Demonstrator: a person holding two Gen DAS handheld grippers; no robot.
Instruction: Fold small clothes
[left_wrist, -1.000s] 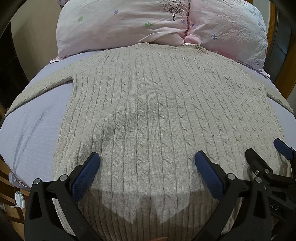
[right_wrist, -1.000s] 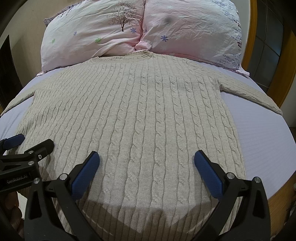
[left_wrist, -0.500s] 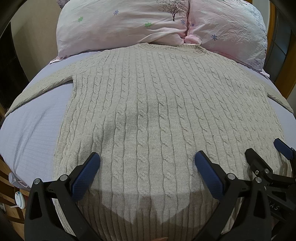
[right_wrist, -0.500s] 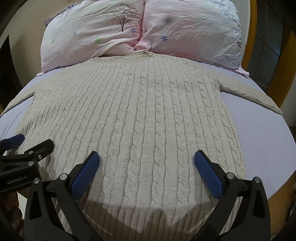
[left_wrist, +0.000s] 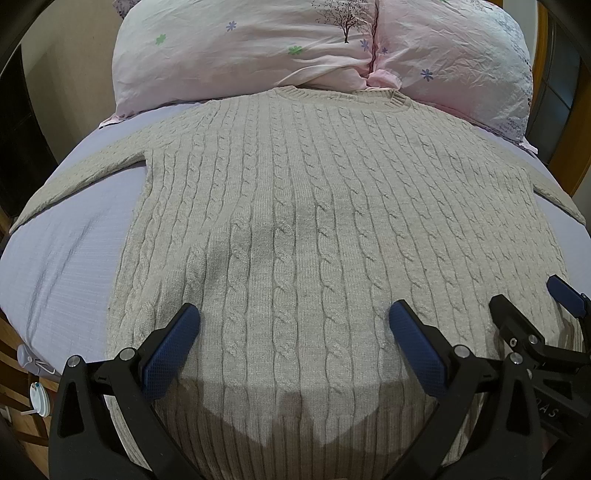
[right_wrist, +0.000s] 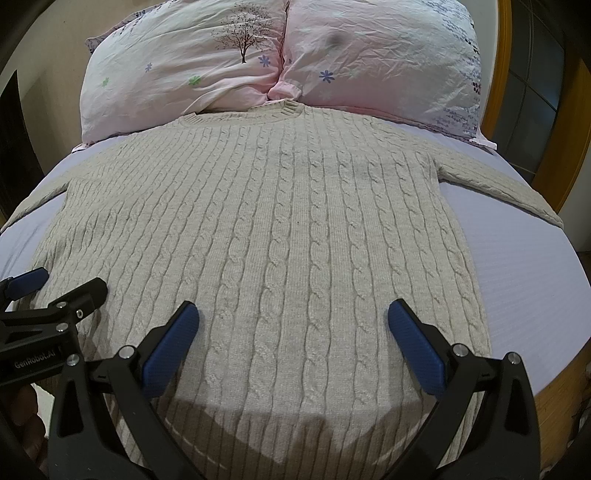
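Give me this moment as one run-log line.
stage: pre-fold | sweater: flat, sleeves spread, collar at pillows | left gripper: open over hem, empty | right gripper: open over hem, empty

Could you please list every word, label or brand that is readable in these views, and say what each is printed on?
"GenRobot.AI": white print on the body of the left gripper, seen in the right wrist view.
Letters on the right gripper in the left wrist view: cut off and too unclear to read.
The sweater and pillows carry no text.

Your bed (left_wrist: 74, 266), lilac sheet: beige cable-knit sweater (left_wrist: 314, 229) flat at centre; two pink pillows (left_wrist: 258, 51) at 12 o'clock.
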